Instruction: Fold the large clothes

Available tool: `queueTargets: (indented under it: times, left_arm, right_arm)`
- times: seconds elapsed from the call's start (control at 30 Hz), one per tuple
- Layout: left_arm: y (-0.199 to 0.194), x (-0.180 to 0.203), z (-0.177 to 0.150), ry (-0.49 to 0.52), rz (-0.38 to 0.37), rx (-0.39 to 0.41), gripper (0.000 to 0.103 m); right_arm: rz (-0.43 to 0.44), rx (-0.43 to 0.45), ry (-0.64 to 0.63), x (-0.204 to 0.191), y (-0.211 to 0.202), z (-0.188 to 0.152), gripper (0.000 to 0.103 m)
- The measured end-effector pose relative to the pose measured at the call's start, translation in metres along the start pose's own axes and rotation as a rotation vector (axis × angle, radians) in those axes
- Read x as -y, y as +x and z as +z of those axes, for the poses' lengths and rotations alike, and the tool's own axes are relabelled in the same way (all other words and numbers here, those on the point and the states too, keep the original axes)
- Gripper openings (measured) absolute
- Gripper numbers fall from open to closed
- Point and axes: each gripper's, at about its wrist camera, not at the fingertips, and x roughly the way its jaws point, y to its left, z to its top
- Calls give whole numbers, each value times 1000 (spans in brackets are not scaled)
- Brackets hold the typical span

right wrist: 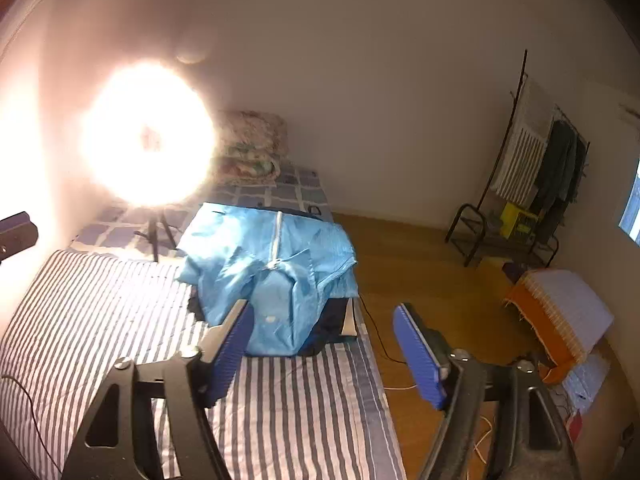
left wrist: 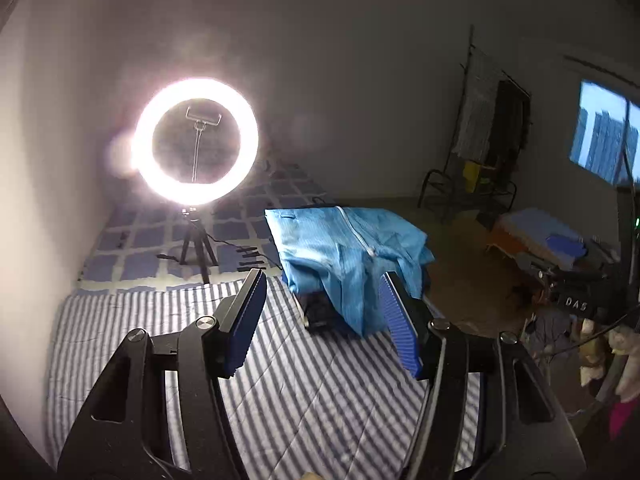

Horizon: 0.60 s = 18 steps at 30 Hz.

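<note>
Right wrist view: one blue garment (right wrist: 276, 264) on striped bed (right wrist: 100, 320), both grippers' fingers (right wrist: 420, 356) wide, empty.

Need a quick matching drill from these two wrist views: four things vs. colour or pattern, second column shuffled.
Things:
1. jacket
2. bedsheet
3. ring light
4. folded blankets

Descriptions:
A. grey and white stripes
B. floral print
C. light blue with a white zip
D. glowing white

Pairs: 1-C, 2-A, 3-D, 4-B
</note>
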Motion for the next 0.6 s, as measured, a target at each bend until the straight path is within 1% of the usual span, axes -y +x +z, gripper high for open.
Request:
queueTargets:
  times: [0.03,0.07,0.1,0.27,0.33,0.37,0.4,0.47,0.6]
  left_arm:
    - [-10,3,-5,10,-1,4,63]
    - [-22,8,-14,19,-7,7,68]
    - [-31,10,-20,19,-9,10,70]
    - [-66,22,-55,15,-16,0,70]
    - [-79,24,-71,-11,-32,2,74]
    - [-83,25,-77,-17,-32,2,79]
    - [-87,27,-85,-16,-31,0,80]
    - [-91,29,-98,-6,-16,-10,80]
    - [-95,30,-117,-24,12,-21,80]
  right_arm:
    - [7,13,-1,-3,-13,-7,78]
    - [17,24,-1,-6,-27,-15,79]
    - [20,28,2,-5,-32,-19,80]
    - [63,44,61,-4,-70,-58,86]
    - [76,47,67,-5,-79,-73,89]
    - [73,50,68,-5,-82,-81,92]
    - [65,53,68,-5,-84,-88,95]
    - [58,61,73,-7,-87,-101,97]
    - [74,49,104,-9,-87,-128,98]
